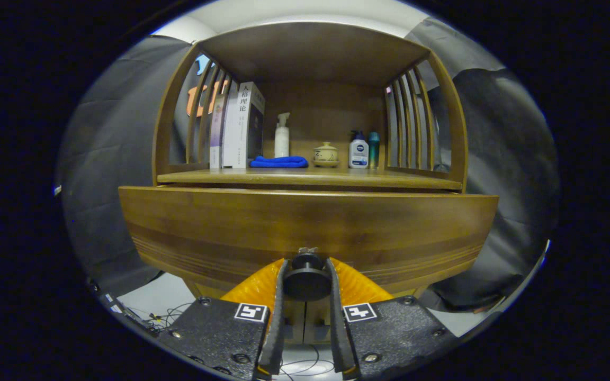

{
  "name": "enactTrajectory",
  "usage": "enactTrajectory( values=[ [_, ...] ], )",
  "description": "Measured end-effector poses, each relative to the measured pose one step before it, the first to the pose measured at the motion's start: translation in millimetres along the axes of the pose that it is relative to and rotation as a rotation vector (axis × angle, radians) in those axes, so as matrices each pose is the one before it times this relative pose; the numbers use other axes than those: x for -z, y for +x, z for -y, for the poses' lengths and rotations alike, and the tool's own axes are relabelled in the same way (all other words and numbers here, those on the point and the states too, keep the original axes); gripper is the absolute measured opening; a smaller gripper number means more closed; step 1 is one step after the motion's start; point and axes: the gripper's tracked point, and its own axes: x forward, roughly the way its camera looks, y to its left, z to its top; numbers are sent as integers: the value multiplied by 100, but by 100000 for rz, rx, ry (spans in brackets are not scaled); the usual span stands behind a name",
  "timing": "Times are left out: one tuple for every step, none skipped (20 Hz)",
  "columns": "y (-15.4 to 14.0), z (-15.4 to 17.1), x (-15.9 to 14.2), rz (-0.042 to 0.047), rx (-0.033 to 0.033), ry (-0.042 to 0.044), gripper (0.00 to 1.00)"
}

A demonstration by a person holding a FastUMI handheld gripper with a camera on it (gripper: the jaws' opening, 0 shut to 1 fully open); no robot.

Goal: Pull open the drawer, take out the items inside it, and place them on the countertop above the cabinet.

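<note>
Now | hand-held gripper [306, 275] clamped on knob [306, 280] | drawer [305, 227] front directly ahead, below countertop [305, 178]

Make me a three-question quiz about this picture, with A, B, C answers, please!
1. Where is the blue folded cloth?
A. On the shelf beside the books
B. Inside the drawer
C. On the floor

2. How many books stand on the shelf?
A. One
B. Three
C. Six

3. What is the gripper doing?
A. Hanging open above the shelf
B. Closed on the drawer knob
C. Holding the white pump bottle

Answers:
1. A: the cloth lies on the shelf just right of the books, in front of the white pump bottle.
2. B: three upright spines stand side by side.
3. B: both fingers press the round drawer knob from either side, against the drawer front.
</note>
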Motion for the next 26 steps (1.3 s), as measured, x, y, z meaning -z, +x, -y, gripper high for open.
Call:
enactTrajectory(
  values=[
    [-577,27,159,-120,178,183,39],
    [-624,17,134,-154,-72,-226,39],
    [-556,-175,156,79,-354,-210,39],
    [-526,-17,147,146,-227,-444,39],
    [-538,-13,-22,180,34,-496,39],
    [-474,2,263,-14,-21,12,39],
    [-389,-42,136,-90,-156,108,39],
    [-424,36,46,-99,-12,301,39],
    [-317,92,102,-15,-55,48,39],
    [-273,72,119,145,-61,311,39],
    [-285,55,111,38,122,-65,39],
    [-365,112,92,-278,-5,1,39],
    [-308,-49,108,-248,-101,376,39],
    [-361,11,225,-491,-94,-119,39],
    [-286,-1,285,-351,-72,296,38],
    [-251,9,330,-884,-131,517,38],
    [-425,-97,290,-453,-575,647,38],
    [-180,-153,-77,545,-116,-660,38],
    [-374,-30,179,295,-187,-640,38],
    [-263,-83,121,-117,-363,-202,38],
    [-144,-39,83,-34,-222,527,38],
    [-166,3,32,-296,-127,-52,38],
    [-46,47,113,-68,23,398,38],
    [-1,13,-23,437,330,-65,38],
    [-68,24,-45,553,480,-1166,38],
    [45,-27,67,221,761,-1425,38]
  ],
)
